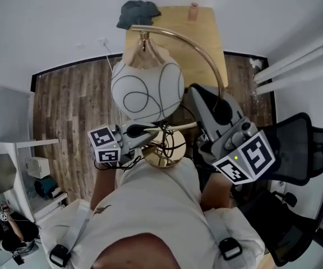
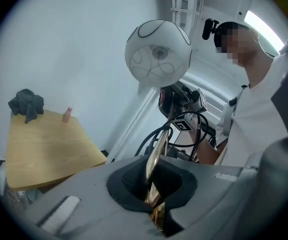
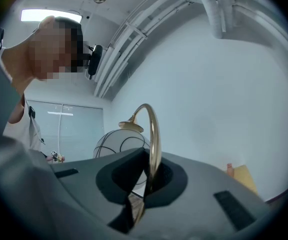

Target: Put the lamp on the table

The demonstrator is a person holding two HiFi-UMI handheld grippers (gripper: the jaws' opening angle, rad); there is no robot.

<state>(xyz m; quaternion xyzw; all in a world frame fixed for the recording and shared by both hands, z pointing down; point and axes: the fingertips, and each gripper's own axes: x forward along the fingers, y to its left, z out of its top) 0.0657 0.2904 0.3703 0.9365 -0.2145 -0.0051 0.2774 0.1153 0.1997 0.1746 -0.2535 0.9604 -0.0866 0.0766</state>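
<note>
The lamp has a white globe shade with black line drawings, a curved brass arm and a round brass base. It hangs in the air in front of me, above the wood floor. My left gripper is shut on the lamp's stem just above the base. My right gripper is shut on the brass arm higher up. The globe shows above the left jaws. The light wooden table stands beyond the lamp.
A grey cloth and a small pink object lie at the table's far end. A black office chair stands at my right, with white pipes along the wall. White furniture stands at the left.
</note>
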